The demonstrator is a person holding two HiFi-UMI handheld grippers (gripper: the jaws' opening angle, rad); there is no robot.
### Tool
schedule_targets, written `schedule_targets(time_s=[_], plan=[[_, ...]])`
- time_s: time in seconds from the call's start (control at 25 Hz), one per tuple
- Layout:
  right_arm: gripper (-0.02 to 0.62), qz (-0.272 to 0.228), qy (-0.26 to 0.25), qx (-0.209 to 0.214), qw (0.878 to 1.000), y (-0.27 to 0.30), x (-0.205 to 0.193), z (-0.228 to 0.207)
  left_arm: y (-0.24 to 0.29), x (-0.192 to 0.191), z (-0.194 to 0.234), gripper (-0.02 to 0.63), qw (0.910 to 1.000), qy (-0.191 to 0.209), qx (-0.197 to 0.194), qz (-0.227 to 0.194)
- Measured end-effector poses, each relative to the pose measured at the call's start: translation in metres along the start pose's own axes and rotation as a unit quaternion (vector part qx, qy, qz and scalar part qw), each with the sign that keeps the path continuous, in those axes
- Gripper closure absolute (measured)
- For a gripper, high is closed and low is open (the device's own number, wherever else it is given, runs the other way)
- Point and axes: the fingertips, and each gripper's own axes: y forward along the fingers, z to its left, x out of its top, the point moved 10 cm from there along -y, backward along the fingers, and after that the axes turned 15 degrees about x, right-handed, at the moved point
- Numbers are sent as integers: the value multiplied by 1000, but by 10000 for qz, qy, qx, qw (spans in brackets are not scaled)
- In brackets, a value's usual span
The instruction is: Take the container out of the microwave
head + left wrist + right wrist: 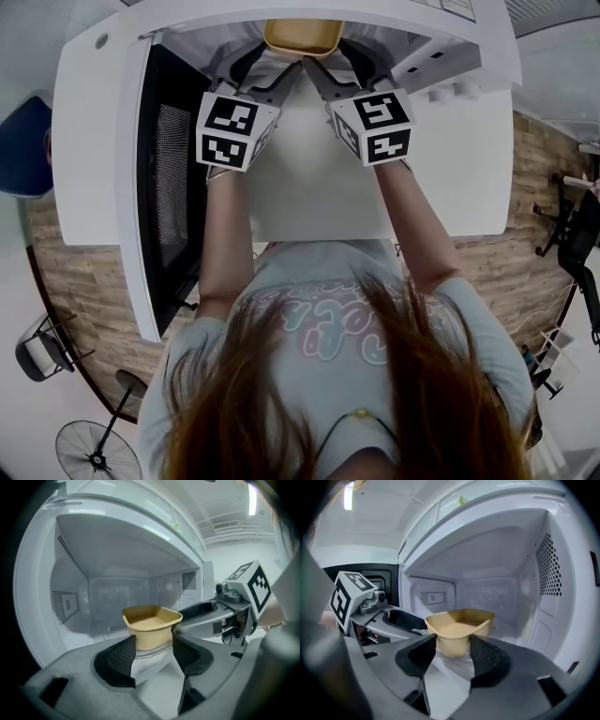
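Observation:
A tan, shallow container (302,36) sits inside the open white microwave (94,141), at the top of the head view. My left gripper (274,67) reaches in from the left and my right gripper (330,73) from the right. In the left gripper view the container (151,620) stands between the pads of my left gripper (153,645), which press its near corner. In the right gripper view my right gripper (453,649) pinches the container (461,625), and its rim is bent inward there. Both sets of jaws are closed on the container's sides.
The microwave's dark door (173,187) hangs open at the left. The cavity walls (70,602) and ceiling close in around the container. The microwave stands on a white table (469,178). On the floor stand a fan (89,450) and chairs (572,234).

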Motion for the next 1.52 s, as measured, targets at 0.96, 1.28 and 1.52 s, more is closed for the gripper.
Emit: schedule_targets(time_s=[0.96,1.28,1.52], plan=[[370,16,124,381,9992,-31,-10,9,-32,-3,-21,359,9983,341,-460,-139],[350,-141,137,640,9978,-29,-11,2,-26,-2,-8,356,9991,304,-288,-95],[350,-108,1,819,9966,-25,-13,-3,-13,-5,-8,356,9987,314,-401,-43]])
